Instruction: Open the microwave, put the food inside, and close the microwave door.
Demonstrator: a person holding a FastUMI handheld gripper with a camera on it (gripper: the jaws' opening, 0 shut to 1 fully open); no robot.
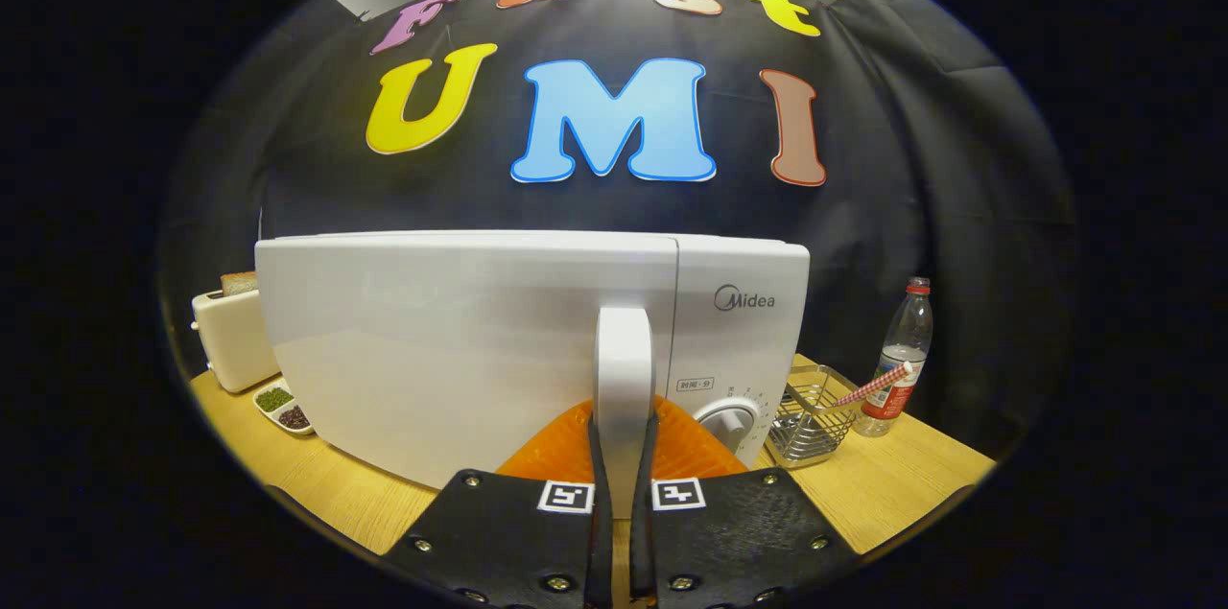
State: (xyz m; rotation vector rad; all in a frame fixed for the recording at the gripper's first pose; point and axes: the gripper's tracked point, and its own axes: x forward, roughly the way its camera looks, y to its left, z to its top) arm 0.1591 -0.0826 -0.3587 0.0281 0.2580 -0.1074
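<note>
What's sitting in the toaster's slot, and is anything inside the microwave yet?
A slice of bread sticks up from the toaster. The microwave interior is hidden by its door; the gripper is shut on the door handle.

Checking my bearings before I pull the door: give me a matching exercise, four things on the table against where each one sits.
Things:
1. toaster
2. door handle
3. water bottle
4. wire basket

Places:
A. between the gripper fingers, gripped
B. far side of the basket from the microwave
C. beside the microwave, on its hinge side
D. next to the microwave's dial side, holding a striped straw

Pairs: 1-C, 2-A, 3-B, 4-D
</note>
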